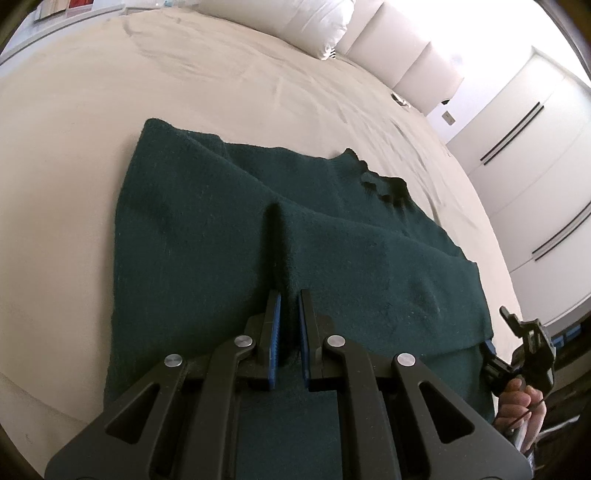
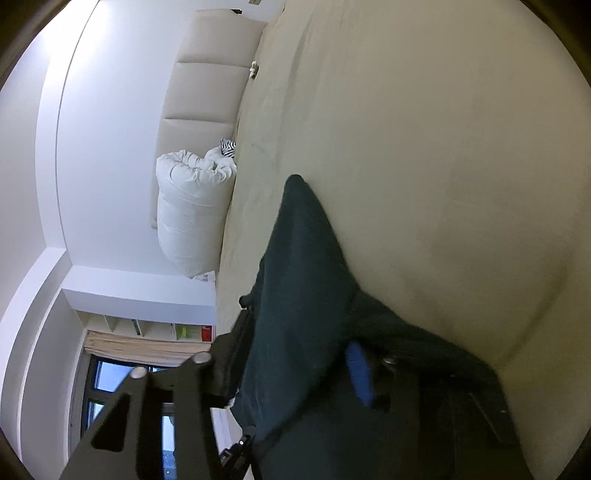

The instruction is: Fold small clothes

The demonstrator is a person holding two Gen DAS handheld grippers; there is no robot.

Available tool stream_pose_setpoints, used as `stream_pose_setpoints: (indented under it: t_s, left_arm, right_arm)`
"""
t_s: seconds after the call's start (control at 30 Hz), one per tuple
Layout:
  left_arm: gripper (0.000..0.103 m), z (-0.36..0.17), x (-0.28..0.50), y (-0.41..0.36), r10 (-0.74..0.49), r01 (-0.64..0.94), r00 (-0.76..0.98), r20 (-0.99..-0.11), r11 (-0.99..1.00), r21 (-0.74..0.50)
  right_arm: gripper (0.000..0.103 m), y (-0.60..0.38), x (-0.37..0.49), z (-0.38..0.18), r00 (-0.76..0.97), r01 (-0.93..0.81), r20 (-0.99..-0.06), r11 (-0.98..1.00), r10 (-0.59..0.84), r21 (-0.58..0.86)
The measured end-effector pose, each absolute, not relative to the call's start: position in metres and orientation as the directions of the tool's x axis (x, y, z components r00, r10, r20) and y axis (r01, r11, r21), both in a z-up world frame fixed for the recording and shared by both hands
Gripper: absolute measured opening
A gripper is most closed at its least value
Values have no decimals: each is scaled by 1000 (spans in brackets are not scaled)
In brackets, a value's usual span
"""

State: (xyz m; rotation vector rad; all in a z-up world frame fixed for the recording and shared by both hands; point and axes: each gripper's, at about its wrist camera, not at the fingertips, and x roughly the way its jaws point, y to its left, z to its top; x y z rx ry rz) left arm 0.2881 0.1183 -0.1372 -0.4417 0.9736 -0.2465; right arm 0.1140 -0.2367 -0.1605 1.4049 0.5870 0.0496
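Note:
A dark green knit garment (image 1: pixel 229 229) lies spread on a beige bed (image 1: pixel 147 92). My left gripper (image 1: pixel 290 295) is shut on a pinched ridge of the garment at its near edge, blue pads either side of the fold. In the left wrist view, the right gripper's black body shows at the garment's right corner (image 1: pixel 524 343), held by a hand. In the right wrist view, my right gripper (image 2: pixel 306 354) holds the garment (image 2: pixel 295 295); cloth drapes between the fingers and covers most of them, one blue pad (image 2: pixel 360 373) showing.
White pillows (image 1: pixel 295 18) and a padded headboard (image 1: pixel 406 62) lie at the bed's far end. White wardrobe doors (image 1: pixel 535 155) stand to the right. The right wrist view shows a pillow (image 2: pixel 192 214), a shelf (image 2: pixel 147 325) and a window (image 2: pixel 107 384).

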Motion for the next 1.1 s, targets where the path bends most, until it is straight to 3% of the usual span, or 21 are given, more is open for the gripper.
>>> stream_pose_setpoints:
  t_s: [0.1, 0.23, 0.3, 0.4, 0.5, 0.63, 0.8, 0.83, 0.9, 1.0, 1.1]
  left_arm:
    - [8, -139, 287, 122, -404, 3, 546, -734, 877, -480]
    - [8, -139, 289, 130, -424, 4, 539, -727, 865, -502]
    - [8, -131, 286, 139, -421, -10, 542, -727, 862, -506]
    - [8, -103, 274, 145, -318, -23, 613, -723, 908, -418]
    - [8, -77, 282, 130, -294, 50, 654, -697, 936, -348]
    - [9, -82, 319, 96, -332, 162, 624, -708, 941, -298]
    - [8, -137, 360, 92, -358, 165, 529, -770, 933, -320]
    - [8, -140, 358, 96, -378, 177, 547, -747, 924, -339]
    - [8, -145, 355, 102, -413, 199, 569, -711, 908, -368]
    - [8, -147, 353, 105, -429, 205, 562, -707, 901, -383]
    - [8, -143, 343, 104, -408, 216, 561, -720, 912, -348]
  right_arm:
    - [51, -235, 113, -153, 842, 335, -394, 214, 370, 918]
    - [64, -228, 102, -133, 809, 385, -467, 280, 356, 880]
    - [64, -226, 94, -113, 799, 386, -498, 347, 338, 855]
    - [65, -227, 95, -79, 813, 334, -502, 469, 297, 818]
    - [66, -226, 126, -67, 807, 234, -464, 523, 366, 820]
    - [66, -229, 181, -73, 772, 135, -428, 537, 469, 832]
    - [65, -241, 233, -122, 659, 210, -525, 538, 539, 816]
    - [61, -245, 234, -132, 647, 238, -549, 544, 529, 804]
    - [58, -253, 227, -143, 660, 206, -498, 502, 563, 840]
    - [58, -253, 205, -141, 660, 168, -474, 500, 583, 849]
    - [65, -247, 175, -130, 655, 132, -474, 529, 588, 838]
